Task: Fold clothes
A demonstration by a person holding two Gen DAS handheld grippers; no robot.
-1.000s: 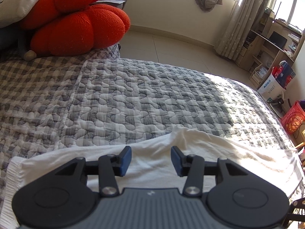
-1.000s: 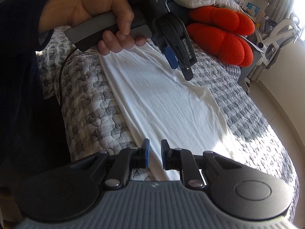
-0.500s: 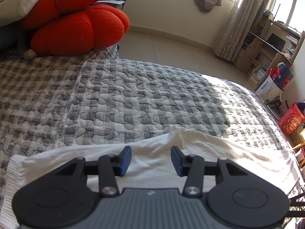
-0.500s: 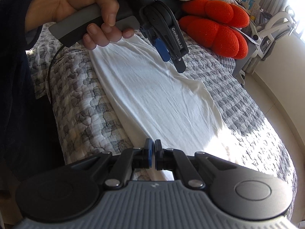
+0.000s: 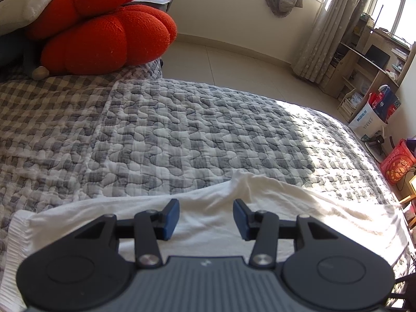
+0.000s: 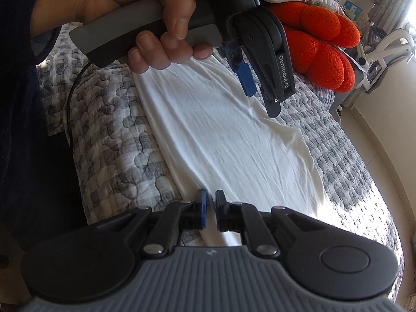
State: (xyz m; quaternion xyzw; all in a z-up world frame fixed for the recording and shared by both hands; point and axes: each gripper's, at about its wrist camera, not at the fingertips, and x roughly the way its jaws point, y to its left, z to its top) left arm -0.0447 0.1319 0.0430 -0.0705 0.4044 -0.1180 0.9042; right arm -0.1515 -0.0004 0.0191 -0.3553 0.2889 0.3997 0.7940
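On the grey checked quilt [image 5: 182, 135] of the bed, the white garment [image 6: 228, 140] lies flat as a long folded strip, reaching from the orange cushion [image 5: 104, 33] at ten o'clock toward the sunlit end. The left tool [image 5: 206, 217] hangs over it with its jaws parted and nothing between them. At three o'clock on the floor a white box [image 5: 366, 124] holds red and blue packets, while the right tool [image 6: 210, 206] stands narrow, its jaws just reopened a crack, cloth showing in the gap at the strip's near end.
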